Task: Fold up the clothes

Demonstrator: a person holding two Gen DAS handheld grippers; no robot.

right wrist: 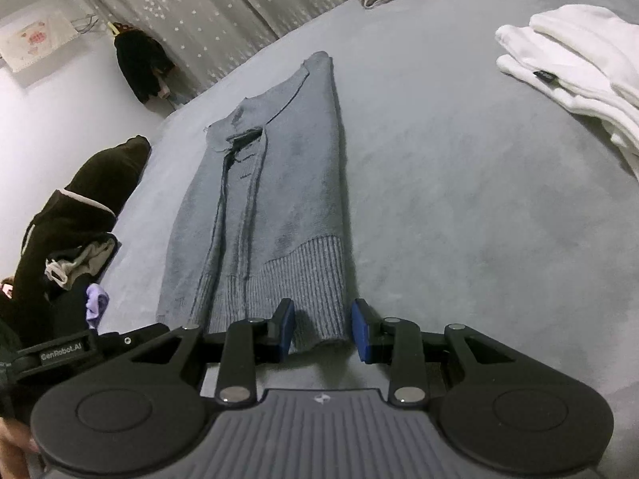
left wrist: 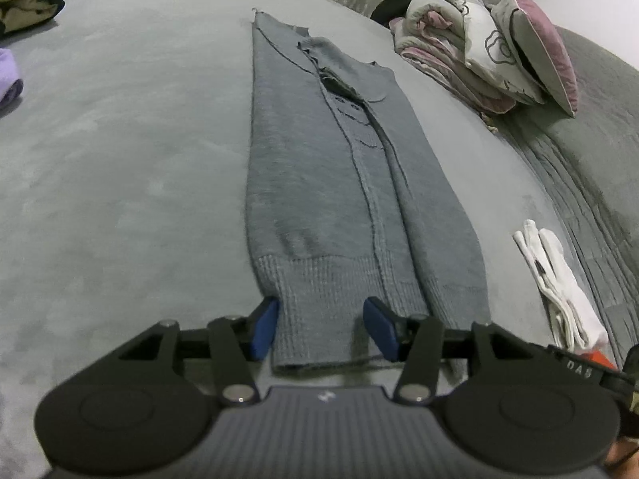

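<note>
A grey-blue knitted sweater [left wrist: 339,183] lies flat on a grey bed surface [left wrist: 120,151], folded lengthwise into a narrow strip that runs from the lower centre of the frame up toward the top centre in both wrist views. The ribbed hem [left wrist: 327,295] is the end nearest the cameras. In the left wrist view, the left gripper [left wrist: 325,329] sits at the lower centre of the frame with its blue pads [left wrist: 263,329] spread apart; the hem lies between them, and no clamping is visible. In the right wrist view, the right gripper [right wrist: 323,329] is likewise at the lower centre, with its fingers apart and straddling the right corner of the hem; whether the pads touch the fabric cannot be determined. A folded white garment [left wrist: 559,283] lies at the right edge of the left view and at the upper right of the right view, apart from the sweater. A stack of bedding and pillows [left wrist: 479,48] occupies the upper right of the left view. Dark clothing [right wrist: 72,215] is heaped at the left edge of the right view.
</note>
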